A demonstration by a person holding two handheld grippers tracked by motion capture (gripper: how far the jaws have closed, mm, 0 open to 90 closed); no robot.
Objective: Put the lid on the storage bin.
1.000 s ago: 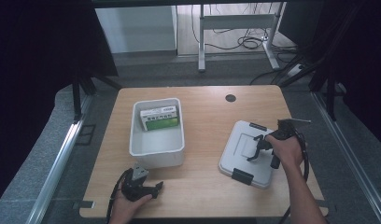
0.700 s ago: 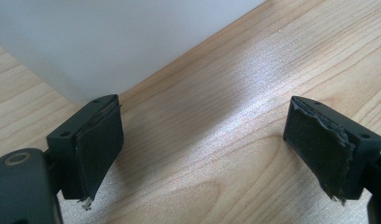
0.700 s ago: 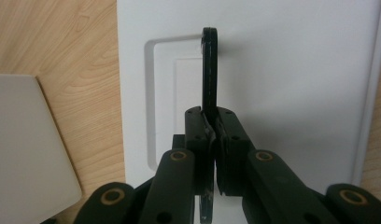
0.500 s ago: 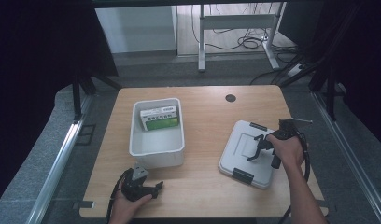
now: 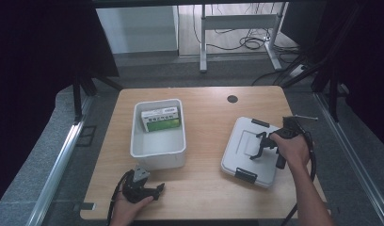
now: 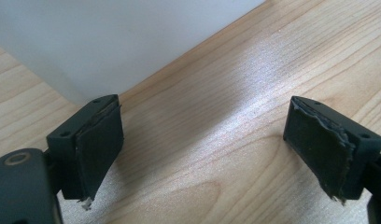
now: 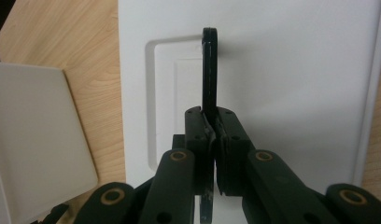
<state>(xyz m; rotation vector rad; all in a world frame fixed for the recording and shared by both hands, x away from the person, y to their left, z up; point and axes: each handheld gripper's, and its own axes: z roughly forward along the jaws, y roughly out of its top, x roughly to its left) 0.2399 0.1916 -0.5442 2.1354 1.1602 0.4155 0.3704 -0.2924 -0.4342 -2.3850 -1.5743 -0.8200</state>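
White plastic lid [image 5: 249,150] lies flat on the wooden table [image 5: 209,183], right of the open white bin [image 5: 158,136]; your right gripper [image 7: 212,126] is pinched tight on its black handle [image 7: 209,70]. Lift straight, then carry it over. Your left gripper [image 6: 202,140] gapes empty.

You are gripping a glossy black plastic handle [image 7: 209,70] on a smooth matt white plastic lid [image 7: 291,70], resting on a satin wood-grain table [image 6: 254,60], with worn rubbery pads [image 6: 99,144].
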